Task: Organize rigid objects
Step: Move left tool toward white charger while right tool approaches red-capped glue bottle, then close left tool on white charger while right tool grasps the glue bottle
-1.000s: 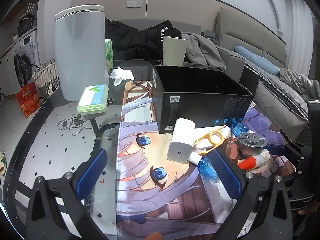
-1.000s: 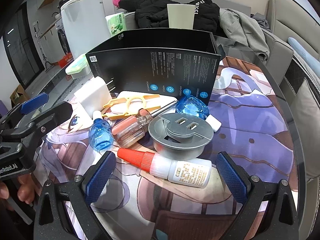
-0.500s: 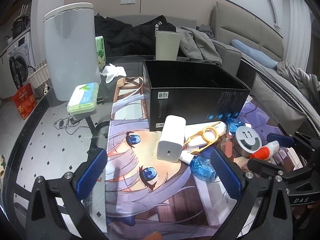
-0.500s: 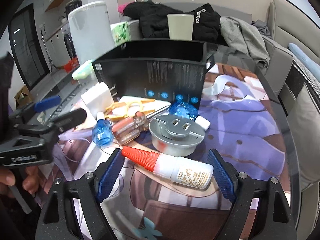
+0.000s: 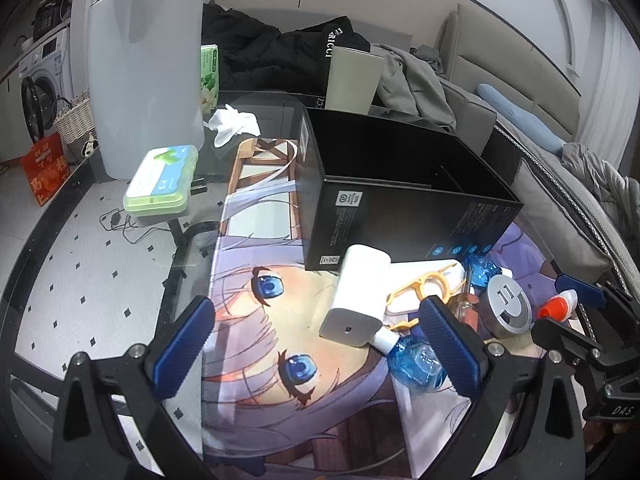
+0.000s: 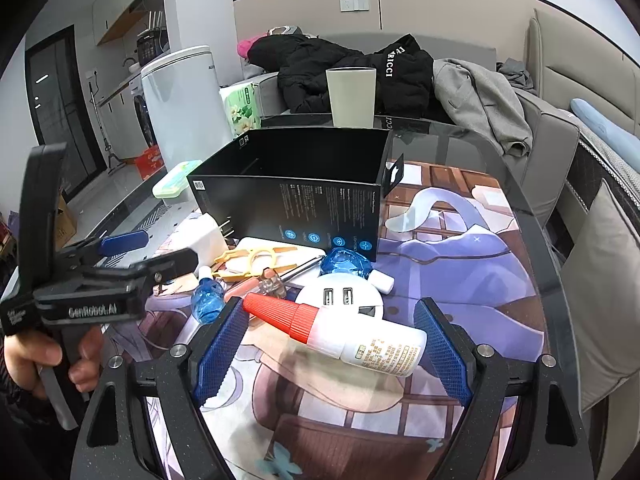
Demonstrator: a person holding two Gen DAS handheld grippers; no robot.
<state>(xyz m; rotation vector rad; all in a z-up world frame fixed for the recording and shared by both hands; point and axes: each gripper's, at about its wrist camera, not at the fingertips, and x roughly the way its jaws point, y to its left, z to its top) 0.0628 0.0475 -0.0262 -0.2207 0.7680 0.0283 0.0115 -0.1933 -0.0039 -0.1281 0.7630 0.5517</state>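
Note:
An open black box [image 5: 404, 196] [image 6: 296, 192] stands on the printed mat. In front of it lies a pile: a white charger [image 5: 358, 300] [image 6: 202, 236], a yellow plastic tool [image 6: 252, 260], a screwdriver [image 6: 276, 280], two blue bottles [image 6: 206, 300] [image 6: 348, 262], a round USB socket [image 6: 340, 296] [image 5: 506, 300] and a red-capped glue bottle [image 6: 348, 336]. My right gripper [image 6: 330, 354] is open, its jaws on either side of the glue bottle. My left gripper [image 5: 316, 350] is open and empty, just short of the charger.
A tall white bin [image 5: 146, 68], a green lidded case [image 5: 162, 180], a tissue pack [image 5: 209, 78], a crumpled tissue [image 5: 234, 124] and a beige cup [image 6: 352, 96] stand around the box on the glass table [image 5: 80, 264]. Clothes lie on the sofa behind.
My right gripper has moved forward, so its jaws now flank the glue bottle. My left gripper has moved closer to the charger. Both stayed open.

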